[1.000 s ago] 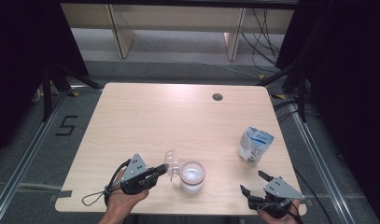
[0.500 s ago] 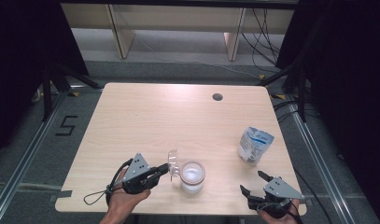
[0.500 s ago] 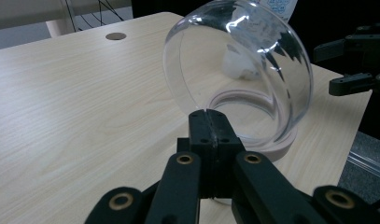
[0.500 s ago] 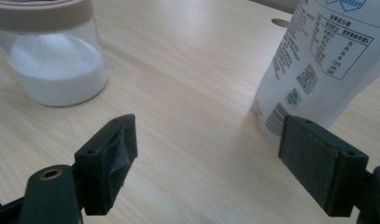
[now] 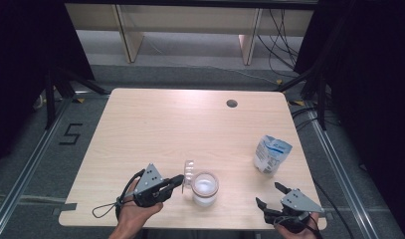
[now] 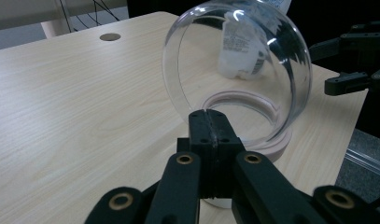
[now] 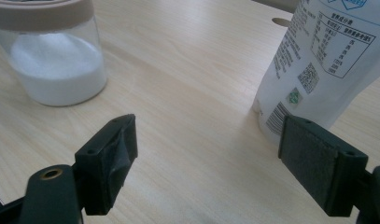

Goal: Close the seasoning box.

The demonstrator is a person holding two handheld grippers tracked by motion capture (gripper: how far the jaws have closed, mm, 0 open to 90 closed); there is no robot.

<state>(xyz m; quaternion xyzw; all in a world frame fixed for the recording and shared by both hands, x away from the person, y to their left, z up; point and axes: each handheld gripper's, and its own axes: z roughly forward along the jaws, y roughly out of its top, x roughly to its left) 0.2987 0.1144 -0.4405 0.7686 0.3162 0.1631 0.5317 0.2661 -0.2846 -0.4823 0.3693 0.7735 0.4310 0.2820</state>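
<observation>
— While we scan from the left side of the pale wooden counter (image 5: 140, 129), what do we have in the left tool (image 5: 176, 182)?

— We have its jaws pressed together on the rim of the clear round plastic lid (image 6: 239, 70), which stands tilted up on edge just above the jar's mouth.

— And the jar?

— We see the clear jar with a pinkish rim (image 5: 205, 188), partly filled with white powder, standing near the counter's front edge just right of that tool.

— Farther right?

— We find the white and blue printed pouch (image 5: 271, 154) upright, well apart from the jar. Our right tool (image 5: 272, 196) sits at the front right corner, jaws spread wide, gripping nothing.
</observation>
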